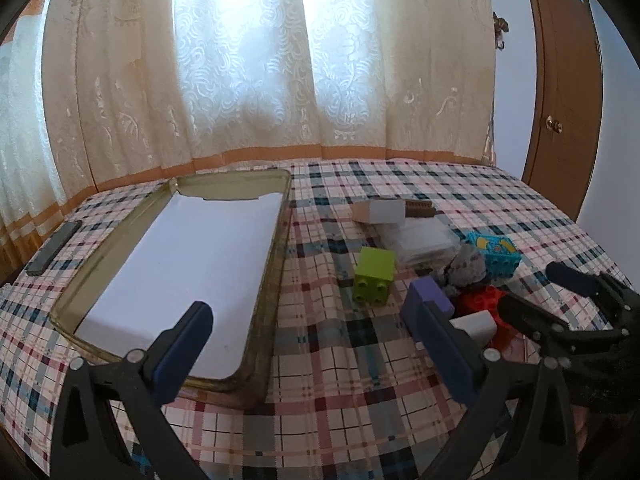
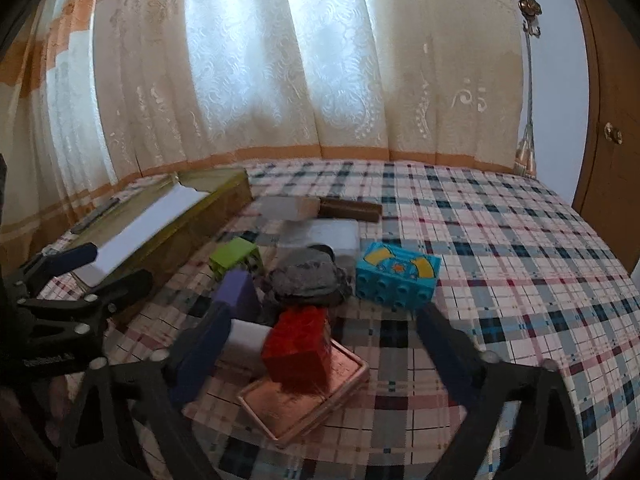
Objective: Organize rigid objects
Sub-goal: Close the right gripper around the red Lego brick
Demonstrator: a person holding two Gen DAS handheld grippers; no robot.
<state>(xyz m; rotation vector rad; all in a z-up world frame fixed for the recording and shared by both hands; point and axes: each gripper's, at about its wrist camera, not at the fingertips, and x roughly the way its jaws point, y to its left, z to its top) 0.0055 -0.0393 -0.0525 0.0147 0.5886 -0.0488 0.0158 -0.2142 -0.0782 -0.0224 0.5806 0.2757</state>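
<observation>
My right gripper hangs wide open with the red block between its fingers, ready to close; my left gripper is spread too, empty, the open tin just ahead-left to receive pieces
</observation>
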